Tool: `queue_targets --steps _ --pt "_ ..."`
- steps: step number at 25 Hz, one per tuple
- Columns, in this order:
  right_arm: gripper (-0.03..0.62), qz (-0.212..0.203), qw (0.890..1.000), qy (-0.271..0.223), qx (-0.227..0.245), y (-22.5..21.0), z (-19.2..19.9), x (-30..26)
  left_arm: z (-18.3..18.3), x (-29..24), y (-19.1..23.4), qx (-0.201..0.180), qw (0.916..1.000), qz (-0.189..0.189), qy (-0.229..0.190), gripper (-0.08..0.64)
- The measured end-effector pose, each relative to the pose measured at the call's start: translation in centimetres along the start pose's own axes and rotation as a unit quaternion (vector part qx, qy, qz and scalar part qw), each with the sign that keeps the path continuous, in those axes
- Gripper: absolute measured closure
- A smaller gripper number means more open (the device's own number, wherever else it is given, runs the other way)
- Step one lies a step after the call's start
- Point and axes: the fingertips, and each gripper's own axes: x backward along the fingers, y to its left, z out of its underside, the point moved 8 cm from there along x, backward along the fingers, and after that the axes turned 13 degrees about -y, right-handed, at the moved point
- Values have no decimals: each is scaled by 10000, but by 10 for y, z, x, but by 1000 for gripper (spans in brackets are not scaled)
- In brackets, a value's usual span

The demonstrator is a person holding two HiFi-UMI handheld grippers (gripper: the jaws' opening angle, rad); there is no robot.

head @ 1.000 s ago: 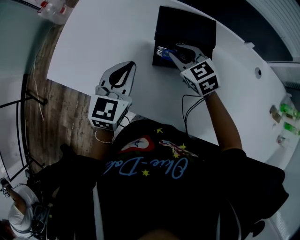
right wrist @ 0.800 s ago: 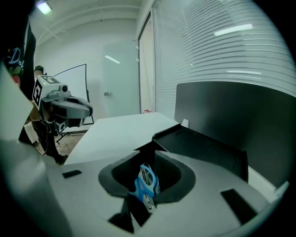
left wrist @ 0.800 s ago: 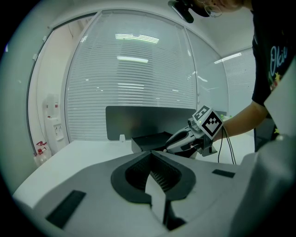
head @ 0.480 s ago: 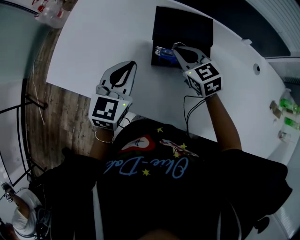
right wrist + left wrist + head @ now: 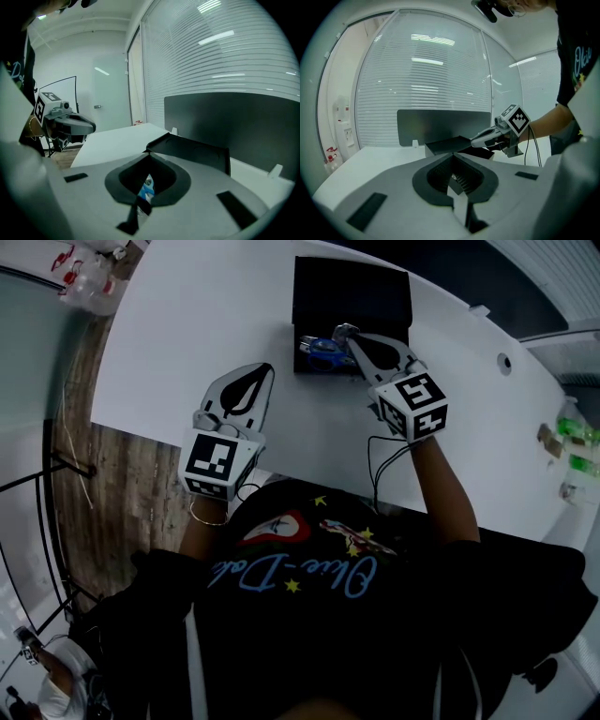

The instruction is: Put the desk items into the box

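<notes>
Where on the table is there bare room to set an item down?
Bare: the table left of the box, ahead of the left gripper; also right of the right gripper. Crowded only at the box's front, where the right gripper's jaws grip a blue item.

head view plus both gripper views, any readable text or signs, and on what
Shirt: pale cursive lettering, too distorted to read surely.
Left gripper and right gripper cubes: square black-and-white markers, no words.
Blue item in the right gripper: print too small to read.
</notes>
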Motion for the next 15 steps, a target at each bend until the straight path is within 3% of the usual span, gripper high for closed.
queue_targets --steps 15 --pt "584 708 9959 -556 -129 5 -15 42 -6 -8 -10 -105 9991 383 -163 552"
